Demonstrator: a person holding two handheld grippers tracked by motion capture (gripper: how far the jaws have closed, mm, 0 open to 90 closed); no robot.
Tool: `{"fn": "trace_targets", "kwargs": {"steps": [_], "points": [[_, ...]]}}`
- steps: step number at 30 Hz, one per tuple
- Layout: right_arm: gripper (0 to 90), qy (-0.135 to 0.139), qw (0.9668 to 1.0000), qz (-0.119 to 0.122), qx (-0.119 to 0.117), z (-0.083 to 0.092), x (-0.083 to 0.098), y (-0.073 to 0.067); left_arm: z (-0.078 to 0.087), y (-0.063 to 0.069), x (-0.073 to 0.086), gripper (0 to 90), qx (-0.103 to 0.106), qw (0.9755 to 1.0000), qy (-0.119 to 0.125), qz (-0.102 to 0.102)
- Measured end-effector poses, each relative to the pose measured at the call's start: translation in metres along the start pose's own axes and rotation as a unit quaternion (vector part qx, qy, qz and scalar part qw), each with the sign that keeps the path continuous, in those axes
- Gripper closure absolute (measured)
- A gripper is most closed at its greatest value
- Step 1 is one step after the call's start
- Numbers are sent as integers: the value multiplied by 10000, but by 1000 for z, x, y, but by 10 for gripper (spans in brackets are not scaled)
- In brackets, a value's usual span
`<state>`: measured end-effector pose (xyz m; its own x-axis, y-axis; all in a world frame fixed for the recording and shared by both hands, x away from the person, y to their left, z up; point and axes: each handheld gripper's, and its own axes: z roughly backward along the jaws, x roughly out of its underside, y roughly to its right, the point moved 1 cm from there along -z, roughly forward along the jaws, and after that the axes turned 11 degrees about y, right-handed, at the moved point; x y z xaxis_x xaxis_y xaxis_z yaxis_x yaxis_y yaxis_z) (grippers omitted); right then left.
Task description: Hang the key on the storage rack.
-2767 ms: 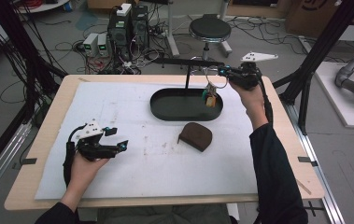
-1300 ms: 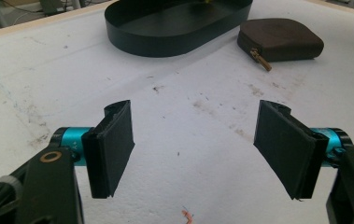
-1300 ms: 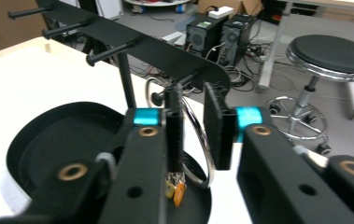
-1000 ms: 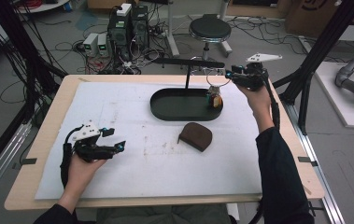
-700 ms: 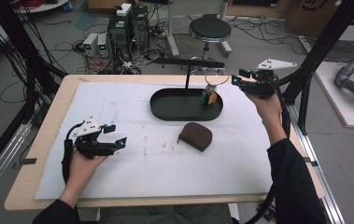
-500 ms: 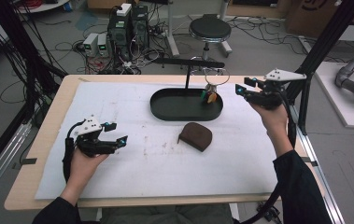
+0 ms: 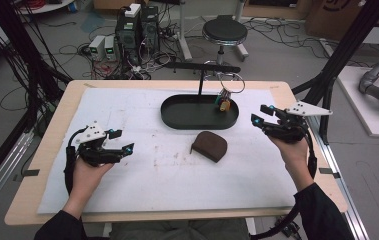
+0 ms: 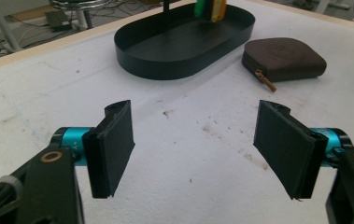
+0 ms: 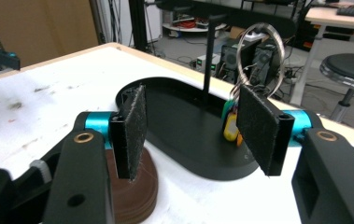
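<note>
High view: we see the oval black metal tray (image 7: pixel 177 116) with its upright hanger post, a steel key ring with coloured tags (image 7: pixel 225 96) hanging over the tray's right end. The right gripper (image 7: pixel 262 116) stands just right of the tray, its jaws having just been opening, nothing between them. We judge the hanging step done.

Left gripper view: the left gripper (image 8: pixel 194 144) gapes wide and empty, well short of the tray (image 8: pixel 132 49); the brown leather pouch (image 8: pixel 286 58) lies beside it — plausibly next.

Right gripper view: the ring (image 9: pixel 262 51) hangs above the tray — clear of both pads.

Bare mat (image 7: pixel 142 130) open across left and front; tray (image 7: pixel 177 117), hanging keys (image 7: pixel 224 100), brown pouch (image 7: pixel 209 146) crowd centre-right.
</note>
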<state>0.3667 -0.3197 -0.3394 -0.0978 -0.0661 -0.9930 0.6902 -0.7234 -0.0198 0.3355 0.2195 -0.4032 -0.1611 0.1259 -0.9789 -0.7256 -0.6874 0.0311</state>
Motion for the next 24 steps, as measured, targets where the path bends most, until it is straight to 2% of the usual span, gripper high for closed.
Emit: {"fn": "trace_targets", "kwargs": {"steps": [7, 9, 15, 24], "points": [[406, 42, 9998, -193, 51, 10, 30, -9, 0, -2, 0, 295, -107, 9999, -19, -43], [385, -53, 9997, -245, 50, 12, 37, -9, 0, -2, 0, 291, -146, 9999, -20, -56], [364, -106, 9994, -305, 93, 20, 47, -10, -2, -2, 0, 290, -181, 9998, -42, -79], [335, -316, 9992, -247, 62, 14, 57, -13, -4, -2, 1, 290, -150, 9998, -50, -93]]}}
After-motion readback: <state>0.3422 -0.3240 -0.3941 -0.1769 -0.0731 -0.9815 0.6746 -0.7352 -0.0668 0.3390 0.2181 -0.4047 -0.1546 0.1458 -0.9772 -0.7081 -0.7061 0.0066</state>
